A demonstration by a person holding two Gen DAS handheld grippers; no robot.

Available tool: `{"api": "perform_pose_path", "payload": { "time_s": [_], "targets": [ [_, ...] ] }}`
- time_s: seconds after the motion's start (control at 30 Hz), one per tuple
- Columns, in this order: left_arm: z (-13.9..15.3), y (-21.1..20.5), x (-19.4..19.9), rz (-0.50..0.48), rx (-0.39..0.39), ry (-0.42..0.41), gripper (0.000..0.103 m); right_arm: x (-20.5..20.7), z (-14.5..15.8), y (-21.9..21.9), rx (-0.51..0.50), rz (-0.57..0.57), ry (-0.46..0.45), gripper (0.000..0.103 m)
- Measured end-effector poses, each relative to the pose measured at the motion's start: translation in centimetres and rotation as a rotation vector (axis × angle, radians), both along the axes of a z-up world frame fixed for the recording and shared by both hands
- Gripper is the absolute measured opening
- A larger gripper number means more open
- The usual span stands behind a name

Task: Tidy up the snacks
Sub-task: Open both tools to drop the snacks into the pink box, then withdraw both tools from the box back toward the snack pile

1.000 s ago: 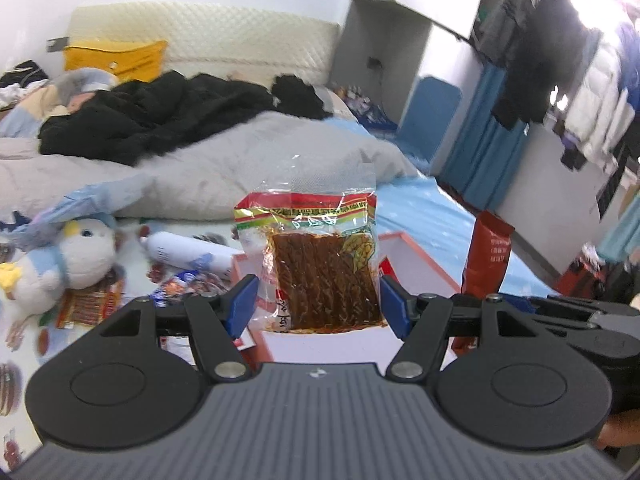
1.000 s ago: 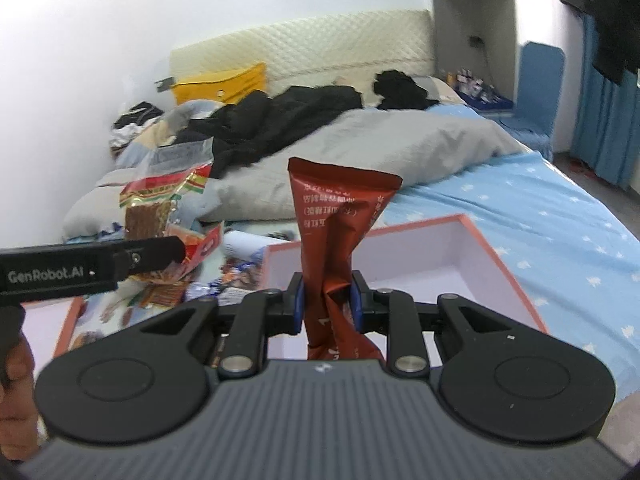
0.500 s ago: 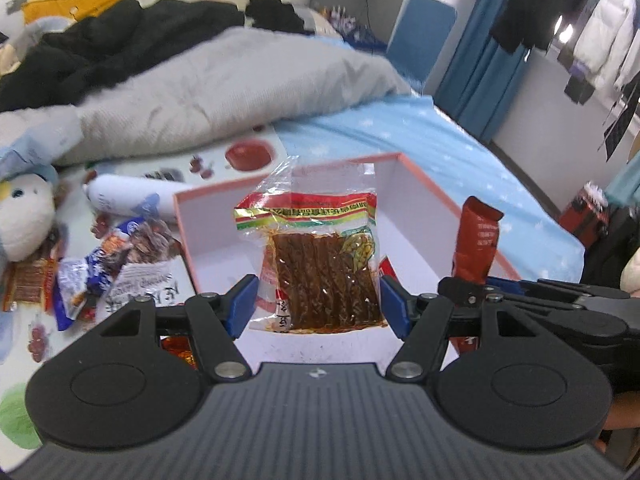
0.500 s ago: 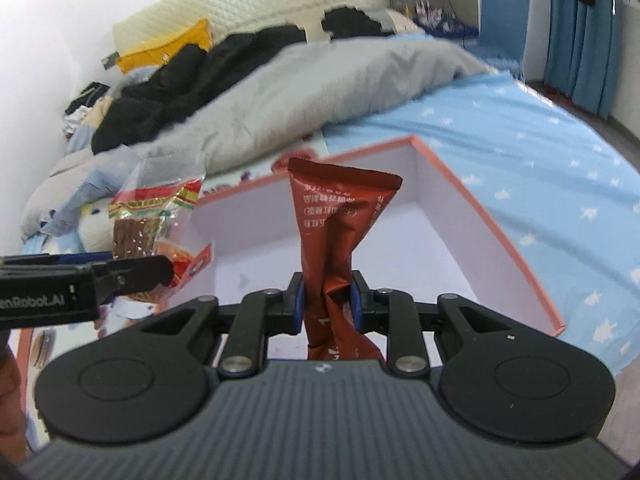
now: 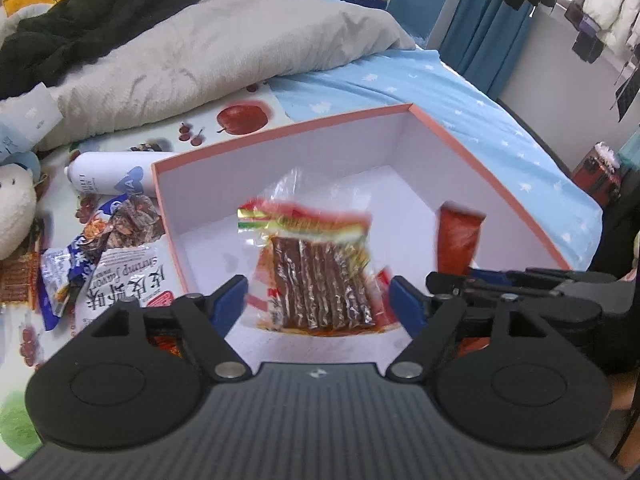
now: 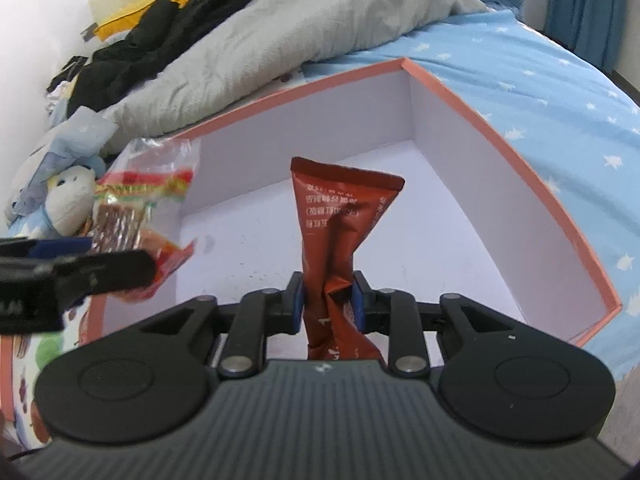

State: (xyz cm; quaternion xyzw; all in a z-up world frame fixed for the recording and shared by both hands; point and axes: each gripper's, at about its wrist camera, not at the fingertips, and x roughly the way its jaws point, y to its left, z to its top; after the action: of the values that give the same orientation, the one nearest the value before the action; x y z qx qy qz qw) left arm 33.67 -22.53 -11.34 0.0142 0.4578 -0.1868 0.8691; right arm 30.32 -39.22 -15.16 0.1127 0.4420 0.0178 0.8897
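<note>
Snacks go into the pink-rimmed box (image 5: 472,152): our left gripper (image 5: 318,300) is opening, its pads clear of the clear packet (image 5: 320,276) dropping inside, while our right gripper (image 6: 328,300), loosening, still pinches the brown pouch (image 6: 340,216) above the box's floor.

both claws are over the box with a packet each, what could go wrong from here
The left claw is opening and the clear packet of brown strips already looks loose, so it may fall unevenly in the pink-rimmed box. The right claw is opening on the crumpled red-brown pouch, which could tip over.
</note>
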Motion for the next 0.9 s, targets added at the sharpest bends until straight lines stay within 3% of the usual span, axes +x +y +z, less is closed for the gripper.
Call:
{"api": "perform_pose_path", "payload": {
  "time_s": [0.1, 0.63, 0.9],
  "targets": [
    [0.8, 0.6, -0.7, 0.019, -0.012, -0.006, 0.083, -0.4, 0.7, 0.0, 0.001, -0.002, -0.019, 0.043],
    [9.5, 4.7, -8.2, 0.075, -0.072, -0.197, 0.083, -6.5, 9.2, 1.9, -0.005, 0.028, -0.218, 0.043],
    [12.4, 7.6, -13.0, 0.121, -0.115, -0.269, 0.083, -9.9, 12.3, 3.8, 0.000, 0.059, -0.297, 0.043]
  ]
}}
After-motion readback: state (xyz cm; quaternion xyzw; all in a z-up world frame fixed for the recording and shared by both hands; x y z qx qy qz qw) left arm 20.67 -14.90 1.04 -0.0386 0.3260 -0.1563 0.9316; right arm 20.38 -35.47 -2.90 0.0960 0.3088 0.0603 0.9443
